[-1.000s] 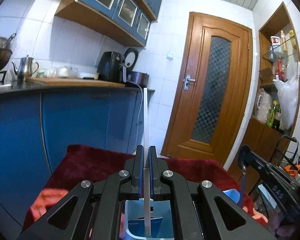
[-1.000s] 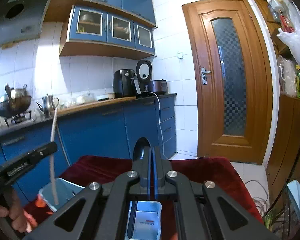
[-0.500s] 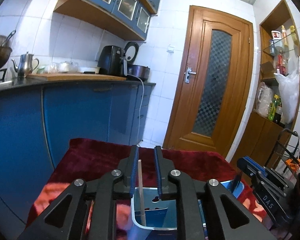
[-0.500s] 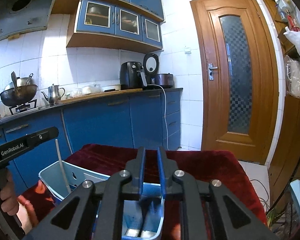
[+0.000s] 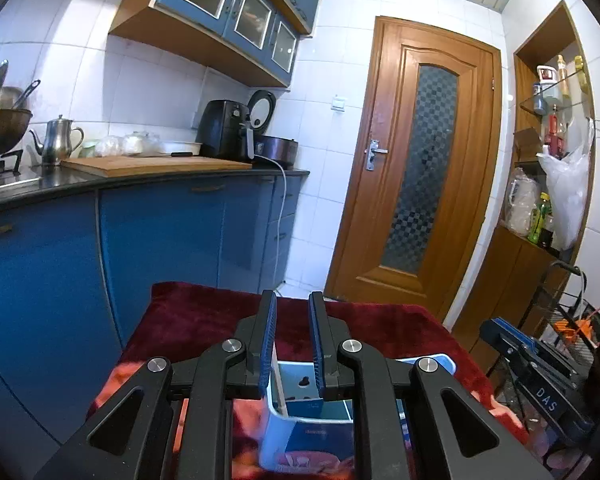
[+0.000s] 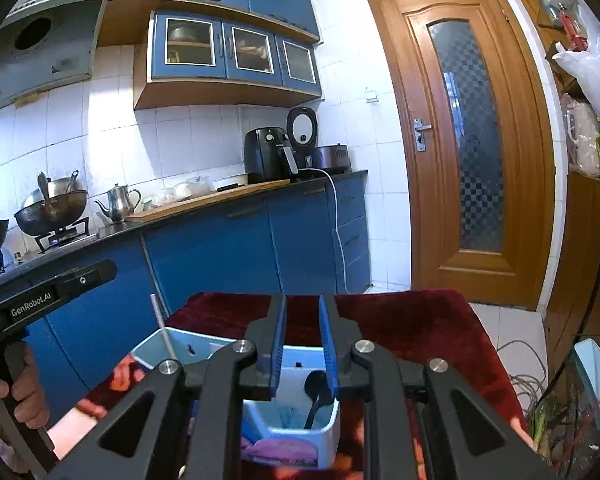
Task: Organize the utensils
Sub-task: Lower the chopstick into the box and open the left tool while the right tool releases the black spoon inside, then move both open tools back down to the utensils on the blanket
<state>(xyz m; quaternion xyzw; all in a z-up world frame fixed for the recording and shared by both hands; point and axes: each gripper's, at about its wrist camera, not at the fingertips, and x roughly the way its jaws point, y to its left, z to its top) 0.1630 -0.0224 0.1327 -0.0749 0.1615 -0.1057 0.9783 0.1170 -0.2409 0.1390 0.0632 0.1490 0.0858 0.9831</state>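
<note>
Both releases made within the last second. Left gripper (image 5: pixel 292 340) released; the white chopstick (image 6: pixel 162 326) it clenched now leans in the left pale-blue plastic holder (image 6: pixel 152 350) at its 10 o'clock rim. Right gripper (image 6: pixel 303 346) still opening, nothing between the pads; the black spoon (image 6: pixel 316 394) stands in the right pale-blue plastic holder (image 6: pixel 328 426). Both utensils judged stowed. Holder bases and red-clothed desk (image 6: pixel 412 320) partly hidden behind gripper frames

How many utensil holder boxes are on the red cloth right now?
2. One blue-white box sits below the right gripper, with a black spoon inside. The other box is further left, holding a white chopstick. More may be hidden behind the grippers.
</note>
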